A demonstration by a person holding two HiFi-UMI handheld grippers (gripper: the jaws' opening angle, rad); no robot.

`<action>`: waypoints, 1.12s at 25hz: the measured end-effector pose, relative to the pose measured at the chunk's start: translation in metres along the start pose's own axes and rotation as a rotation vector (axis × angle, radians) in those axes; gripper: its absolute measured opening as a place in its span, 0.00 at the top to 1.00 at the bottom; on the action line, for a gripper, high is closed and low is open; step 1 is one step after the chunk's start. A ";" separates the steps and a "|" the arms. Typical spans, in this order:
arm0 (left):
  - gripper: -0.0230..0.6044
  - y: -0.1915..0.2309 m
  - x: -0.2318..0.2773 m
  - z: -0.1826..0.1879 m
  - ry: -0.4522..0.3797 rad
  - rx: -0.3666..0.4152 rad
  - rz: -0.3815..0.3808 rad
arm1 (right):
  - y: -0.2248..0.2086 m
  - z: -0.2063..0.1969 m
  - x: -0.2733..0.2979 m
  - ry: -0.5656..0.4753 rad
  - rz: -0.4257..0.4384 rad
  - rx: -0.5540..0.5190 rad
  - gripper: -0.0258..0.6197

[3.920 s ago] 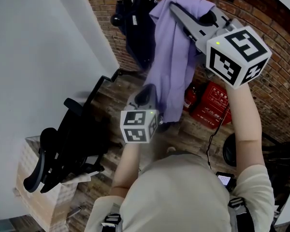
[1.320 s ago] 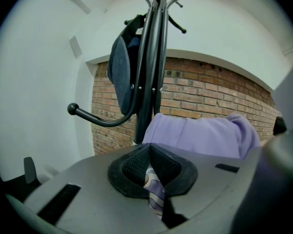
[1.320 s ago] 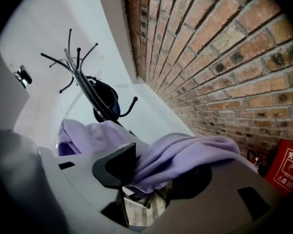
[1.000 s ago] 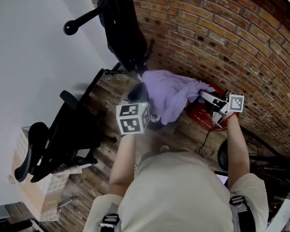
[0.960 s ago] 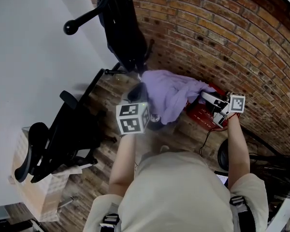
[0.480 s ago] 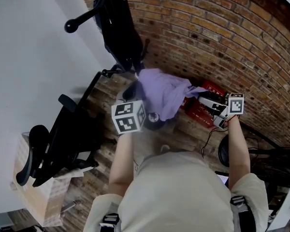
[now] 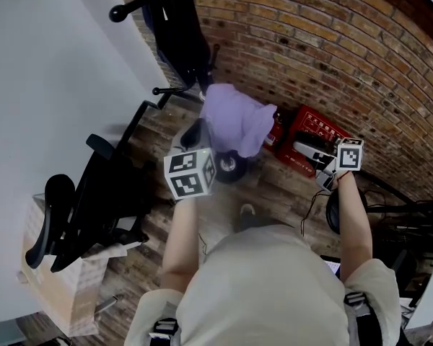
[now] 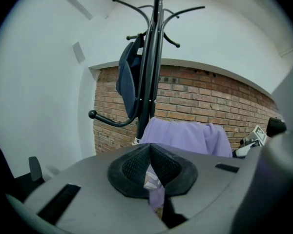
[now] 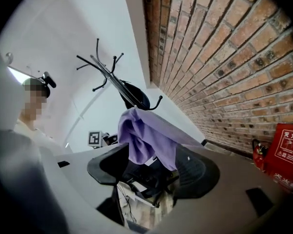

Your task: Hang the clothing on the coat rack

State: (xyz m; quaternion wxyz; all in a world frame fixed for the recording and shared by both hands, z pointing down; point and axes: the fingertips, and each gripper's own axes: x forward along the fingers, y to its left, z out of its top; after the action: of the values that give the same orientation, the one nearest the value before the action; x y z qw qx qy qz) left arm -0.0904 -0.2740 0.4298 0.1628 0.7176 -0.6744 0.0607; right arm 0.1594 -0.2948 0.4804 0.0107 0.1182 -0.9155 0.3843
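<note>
Pinching one fold of the purple shirt (image 8: 185, 135), our left claw (image 8: 150, 165) is clamped tight on the cloth, and the rest hangs free, low beside the pole of the coat rack (image 8: 154, 57) and under its pegs. We cannot tell whether any of it touches a hook. A dark blue garment (image 8: 127, 79) occupies one upper peg. Our right claw (image 9: 154, 172) stands wide and empty. The shirt seen through its gap hangs well beyond it, while the claw itself sits over by the red box (image 7: 310, 139). We judge the single hold lets the shirt drape, leaving the right free to take the collar.
</note>
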 end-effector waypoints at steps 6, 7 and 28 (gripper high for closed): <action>0.96 -0.011 -0.038 -0.014 -0.004 0.001 -0.017 | 0.020 -0.022 0.003 -0.013 -0.133 -0.118 0.66; 0.96 -0.012 -0.045 -0.017 -0.005 0.000 -0.018 | 0.025 -0.025 0.004 -0.024 -0.156 -0.139 0.74; 0.96 -0.062 -0.206 -0.084 -0.026 -0.049 -0.040 | 0.181 -0.111 -0.003 -0.093 -0.407 -0.486 0.96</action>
State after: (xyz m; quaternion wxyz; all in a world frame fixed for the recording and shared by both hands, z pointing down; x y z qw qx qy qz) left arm -0.0347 -0.0501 0.4365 0.1727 0.7274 -0.6634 0.0314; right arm 0.1141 -0.0934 0.4308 0.0732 0.3103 -0.9376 0.1387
